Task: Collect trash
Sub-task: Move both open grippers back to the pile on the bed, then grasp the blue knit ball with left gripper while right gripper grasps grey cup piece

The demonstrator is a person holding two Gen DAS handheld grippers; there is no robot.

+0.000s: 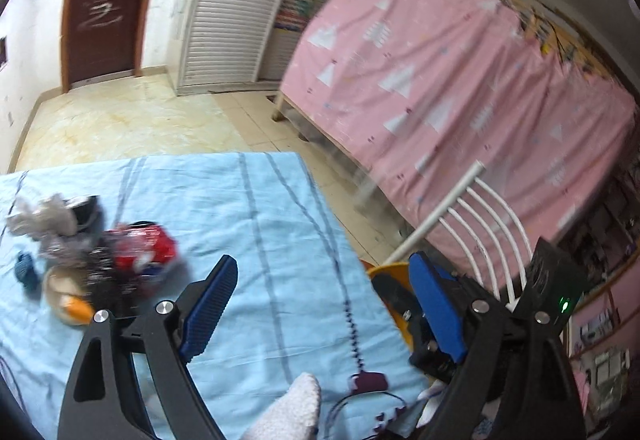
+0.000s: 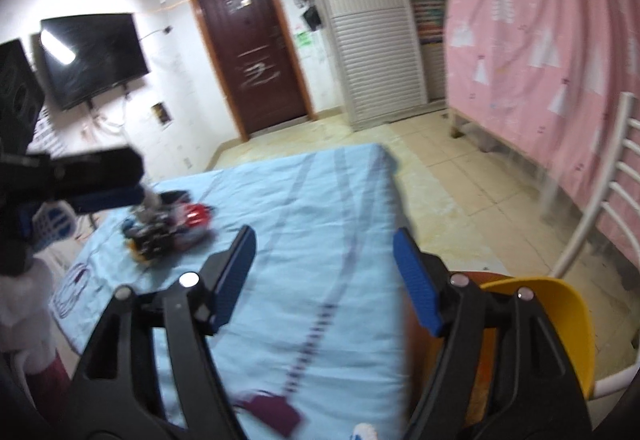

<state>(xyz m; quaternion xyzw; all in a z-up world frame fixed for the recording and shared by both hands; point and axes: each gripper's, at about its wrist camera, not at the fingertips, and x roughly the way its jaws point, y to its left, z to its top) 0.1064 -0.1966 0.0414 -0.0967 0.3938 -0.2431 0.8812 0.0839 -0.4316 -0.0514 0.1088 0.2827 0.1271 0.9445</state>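
A pile of trash (image 1: 100, 260) lies on the left of the table with a light blue cloth (image 1: 260, 220): crumpled white tissue (image 1: 40, 217), a red wrapper (image 1: 146, 246), dark pieces and an orange bit (image 1: 76, 308). The pile also shows in the right wrist view (image 2: 168, 228). My left gripper (image 1: 324, 292) is open and empty, to the right of the pile. My right gripper (image 2: 324, 272) is open and empty above the cloth. The left gripper shows in the right wrist view (image 2: 80, 183), next to the pile.
A yellow bin (image 2: 560, 320) stands at the table's right edge, also in the left wrist view (image 1: 388, 272). A white chair (image 1: 472, 215) stands beside it. A pink curtain (image 1: 440, 59) hangs at right. A door (image 2: 256, 51) and TV (image 2: 92, 55) are on the far wall.
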